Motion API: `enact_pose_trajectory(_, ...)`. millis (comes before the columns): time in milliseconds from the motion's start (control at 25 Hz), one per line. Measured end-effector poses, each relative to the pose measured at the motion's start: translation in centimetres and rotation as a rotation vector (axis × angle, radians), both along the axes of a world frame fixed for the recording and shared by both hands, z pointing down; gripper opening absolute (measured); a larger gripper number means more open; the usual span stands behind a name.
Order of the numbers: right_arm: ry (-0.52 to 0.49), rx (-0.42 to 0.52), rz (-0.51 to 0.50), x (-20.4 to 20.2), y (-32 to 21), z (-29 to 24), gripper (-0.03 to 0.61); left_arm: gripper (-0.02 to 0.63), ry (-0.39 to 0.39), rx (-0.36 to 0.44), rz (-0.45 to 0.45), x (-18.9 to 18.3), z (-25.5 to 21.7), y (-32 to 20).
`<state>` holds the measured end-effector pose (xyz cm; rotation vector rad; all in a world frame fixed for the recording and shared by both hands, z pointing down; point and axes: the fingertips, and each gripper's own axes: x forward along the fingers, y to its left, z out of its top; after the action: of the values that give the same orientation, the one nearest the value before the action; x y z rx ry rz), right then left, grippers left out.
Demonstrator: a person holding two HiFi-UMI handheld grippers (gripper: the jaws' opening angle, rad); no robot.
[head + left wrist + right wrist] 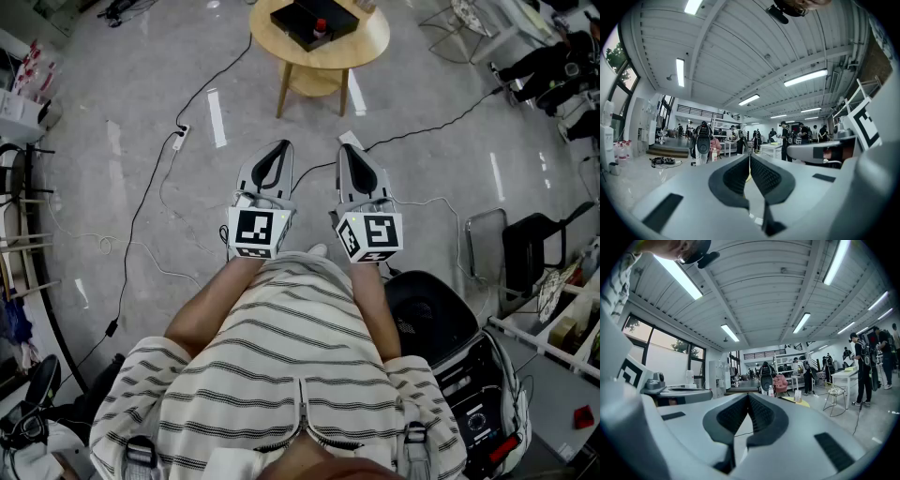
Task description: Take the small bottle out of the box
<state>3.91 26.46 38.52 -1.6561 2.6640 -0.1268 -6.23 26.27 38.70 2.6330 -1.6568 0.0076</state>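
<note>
A black box (314,21) lies on a round wooden table (364,45) at the top of the head view. In the box stands a small bottle (321,25) with a red cap. My left gripper (277,150) and right gripper (349,150) are held side by side at waist height, well short of the table, pointing level toward it. In the left gripper view the left gripper (749,157) has its ribbed pads together with nothing between them. The right gripper (748,395) is likewise shut and empty in its own view.
Black cables and a white power strip (178,141) run across the grey floor between me and the table. A black office chair (427,314) stands close at my right, and shelving (19,234) at the left. Several people (704,140) stand among desks far off.
</note>
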Motion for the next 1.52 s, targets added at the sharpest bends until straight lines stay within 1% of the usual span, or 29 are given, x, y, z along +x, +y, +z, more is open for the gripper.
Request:
enact_pose_trajectory(160,-0.012,-0.007,-0.01,-0.5,1.0,0.2,0.012,0.023,-0.018,-0.001,-0.008,-0.5,-0.1,1.2)
enact_pose_trajectory(360,0.004,-0.036,-0.01,0.5,2.1,1.1,0.011,0.023,-0.02,-0.001,-0.008,0.7,-0.1,2.5)
enact_pose_trajectory(600,-0.02,-0.04,-0.028,2.4,3.6,1.2,0.012,0.023,-0.034,-0.018,-0.016,2.9,0.7,3.9)
enact_pose_trajectory(800,-0.001,-0.046,-0.037,4.6,3.5,2.6,0.012,0.023,-0.048,-0.056,-0.005,6.2,3.4,4.6)
enact_pose_trajectory(880,0.009,-0.058,-0.05,4.7,3.6,3.4,0.011,0.023,-0.065,-0.063,-0.008,6.8,4.0,5.0)
enact_pose_trajectory(960,-0.003,-0.074,-0.053,4.8,3.7,4.1,0.012,0.023,-0.084,-0.069,-0.005,7.1,4.5,5.2)
enact_pose_trajectory(1040,-0.019,-0.09,-0.05,5.2,3.4,4.5,0.011,0.023,-0.09,-0.084,-0.008,7.3,5.0,5.0)
enact_pose_trajectory(1200,-0.012,-0.095,-0.064,5.3,2.2,4.8,0.011,0.023,-0.08,-0.097,-0.028,7.3,5.5,3.7)
enact_pose_trajectory(1360,0.018,-0.112,-0.097,4.6,-0.3,5.9,0.012,0.023,-0.054,-0.101,-0.022,7.5,6.2,1.2)
enact_pose_trajectory(1520,0.017,-0.1,-0.103,3.6,-3.6,5.6,0.012,0.023,-0.043,-0.103,-0.05,5.9,6.3,-2.6)
